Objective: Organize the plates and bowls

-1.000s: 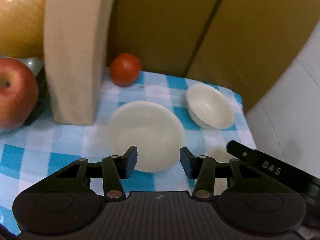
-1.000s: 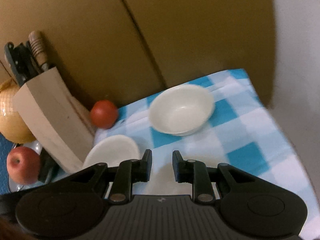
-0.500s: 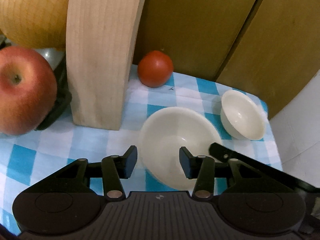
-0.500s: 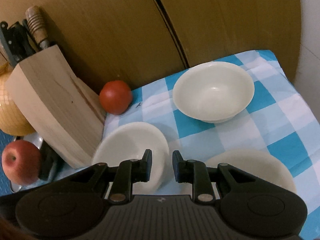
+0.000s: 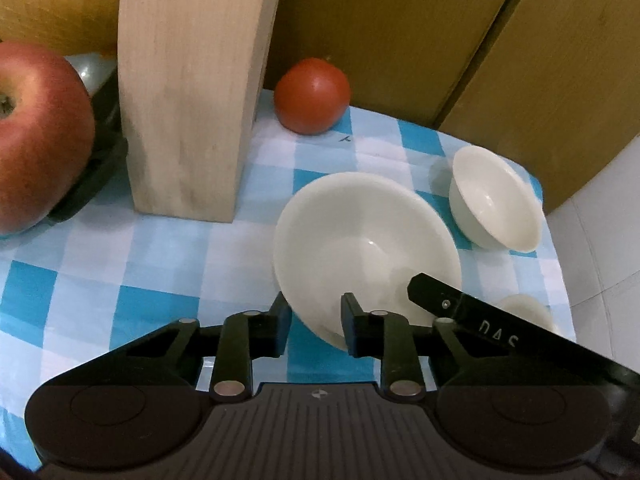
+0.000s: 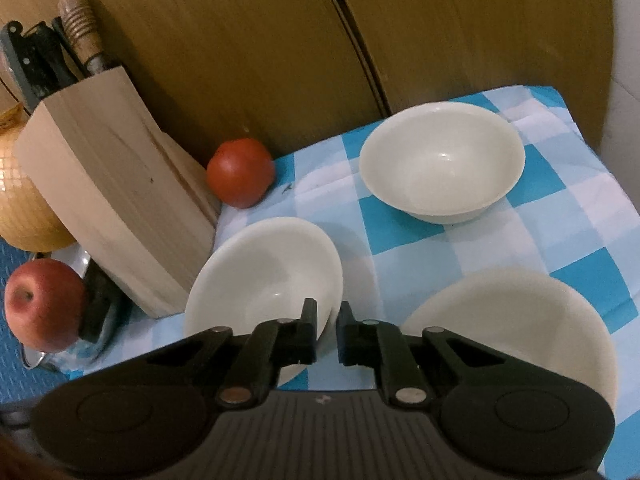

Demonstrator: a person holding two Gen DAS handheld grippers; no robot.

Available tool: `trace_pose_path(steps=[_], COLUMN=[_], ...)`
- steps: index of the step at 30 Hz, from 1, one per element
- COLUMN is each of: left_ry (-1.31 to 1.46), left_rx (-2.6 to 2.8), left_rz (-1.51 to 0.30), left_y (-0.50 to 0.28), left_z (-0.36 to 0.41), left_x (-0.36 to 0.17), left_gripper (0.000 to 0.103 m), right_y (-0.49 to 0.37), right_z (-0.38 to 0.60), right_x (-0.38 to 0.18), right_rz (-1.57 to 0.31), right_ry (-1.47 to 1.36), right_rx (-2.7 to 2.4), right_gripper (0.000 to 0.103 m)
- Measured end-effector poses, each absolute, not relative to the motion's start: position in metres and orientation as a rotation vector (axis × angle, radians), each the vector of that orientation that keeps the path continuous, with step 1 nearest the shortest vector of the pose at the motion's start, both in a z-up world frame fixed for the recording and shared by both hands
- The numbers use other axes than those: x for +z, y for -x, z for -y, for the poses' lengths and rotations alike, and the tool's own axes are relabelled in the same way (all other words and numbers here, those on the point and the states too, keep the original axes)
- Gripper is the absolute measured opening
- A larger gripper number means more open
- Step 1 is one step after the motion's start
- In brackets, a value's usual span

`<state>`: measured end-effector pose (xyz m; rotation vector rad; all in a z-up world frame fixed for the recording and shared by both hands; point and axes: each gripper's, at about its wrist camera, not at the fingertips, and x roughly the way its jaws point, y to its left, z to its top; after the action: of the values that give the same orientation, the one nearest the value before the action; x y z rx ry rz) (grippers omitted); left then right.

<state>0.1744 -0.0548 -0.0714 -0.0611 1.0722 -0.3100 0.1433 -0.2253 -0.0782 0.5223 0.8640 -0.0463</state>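
Note:
Three cream-white dishes sit on the blue checked cloth [image 5: 160,304]. My left gripper [image 5: 314,328] has the near rim of the middle bowl [image 5: 368,248] between its pads, jaws closing onto it. In the right wrist view, my right gripper [image 6: 328,332] straddles the right rim of this same bowl [image 6: 260,276], jaws closing and pads almost together on it. One of its fingers [image 5: 430,292] reaches over the bowl's right edge. A smaller bowl [image 6: 440,160] stands further back. A wide dish [image 6: 516,320] lies at the near right, partly hidden by my right gripper.
A wooden knife block [image 6: 112,200] with knives [image 6: 44,60] stands just left of the middle bowl. A tomato [image 5: 312,96] rests by the wooden back panels. An apple [image 5: 36,132] lies on a dark tray at the left. The cloth ends at the right beside a white wall.
Both grippers have come down and forward to the middle bowl. The left jaws have narrowed from wide apart onto its near rim, and the right jaws have closed on its right rim.

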Motion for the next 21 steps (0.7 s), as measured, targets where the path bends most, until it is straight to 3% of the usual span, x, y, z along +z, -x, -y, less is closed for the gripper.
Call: trace_pose_path(steps=[21], left_ry=[0.006], left_rx=[-0.413], left_rz=[-0.95], left_y=[-0.132], left_z=[0.078], left_x=[-0.027], left_gripper=[0.032], right_y=[-0.086], right_z=[0.248], right_x=[-0.034], right_rz=[-0.775], right_ry=[-0.506], right_rx=[-0.109], right_gripper=[0.012])
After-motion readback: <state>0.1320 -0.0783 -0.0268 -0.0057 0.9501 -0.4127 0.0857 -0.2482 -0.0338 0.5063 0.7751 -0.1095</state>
